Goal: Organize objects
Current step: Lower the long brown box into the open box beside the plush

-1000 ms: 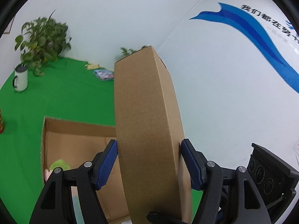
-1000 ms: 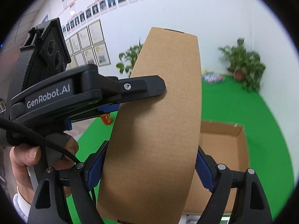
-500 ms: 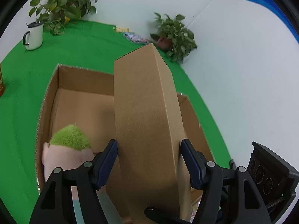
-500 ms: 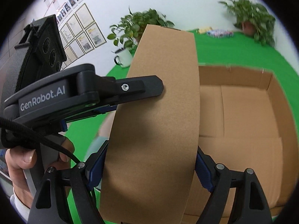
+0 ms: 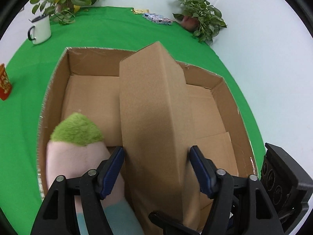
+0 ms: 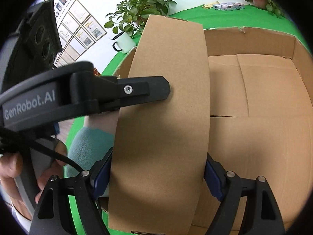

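I hold a narrow brown cardboard box [image 5: 150,107] tilted over a large open carton [image 5: 93,60] on the green cloth. My left gripper [image 5: 155,152] is shut on the narrow box's two sides, its blue pads pressing the cardboard. My right gripper [image 6: 157,162] grips the same box [image 6: 166,117] across its wide face, from the other side. One left finger [image 6: 144,90] shows in the right wrist view, lying against the box. A plush toy [image 5: 76,131] with a green top and a pink and teal body lies in the carton's near left corner, beside the held box.
A white mug [image 5: 40,29], two potted plants [image 5: 199,19] and a printed packet [image 5: 157,18] stand at the far edge of the green cloth [image 5: 23,117]. A red carton [image 5: 4,84] is at the left. The large carton's floor [image 6: 264,90] is bare to the right.
Both grippers have come down with the narrow box and tipped forward. The large carton and the plush toy now fill the views instead of the wall.
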A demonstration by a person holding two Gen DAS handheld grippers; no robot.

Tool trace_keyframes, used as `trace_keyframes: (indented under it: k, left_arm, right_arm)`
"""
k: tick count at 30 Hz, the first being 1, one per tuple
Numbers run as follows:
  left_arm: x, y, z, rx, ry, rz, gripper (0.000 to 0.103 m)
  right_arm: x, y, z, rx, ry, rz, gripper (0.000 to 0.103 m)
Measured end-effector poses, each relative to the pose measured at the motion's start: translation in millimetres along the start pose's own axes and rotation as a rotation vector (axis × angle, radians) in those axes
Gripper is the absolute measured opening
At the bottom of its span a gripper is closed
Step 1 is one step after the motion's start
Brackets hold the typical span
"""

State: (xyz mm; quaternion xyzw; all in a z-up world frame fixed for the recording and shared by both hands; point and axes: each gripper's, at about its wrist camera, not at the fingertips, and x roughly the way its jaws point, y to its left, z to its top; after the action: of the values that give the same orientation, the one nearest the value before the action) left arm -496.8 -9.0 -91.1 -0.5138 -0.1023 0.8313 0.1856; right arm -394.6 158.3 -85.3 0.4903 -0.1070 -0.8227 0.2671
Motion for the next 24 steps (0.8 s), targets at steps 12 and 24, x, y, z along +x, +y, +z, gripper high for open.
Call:
trace_keyframes:
  k: [12, 24]
  left_arm:
    - [-31.5, -33.6, 10.2, 0.152, -0.027, 0.094, 0.064]
    - [37.4, -32.8, 23.4, 0.19, 0.079, 0.167, 0.049]
  right_arm:
    - [2.9, -8.1, -12.8, 0.057, 0.031, 0.047, 0.088]
    - [-33.9, -16.6, -27.4, -0.02, -0.01, 0.116, 0.082]
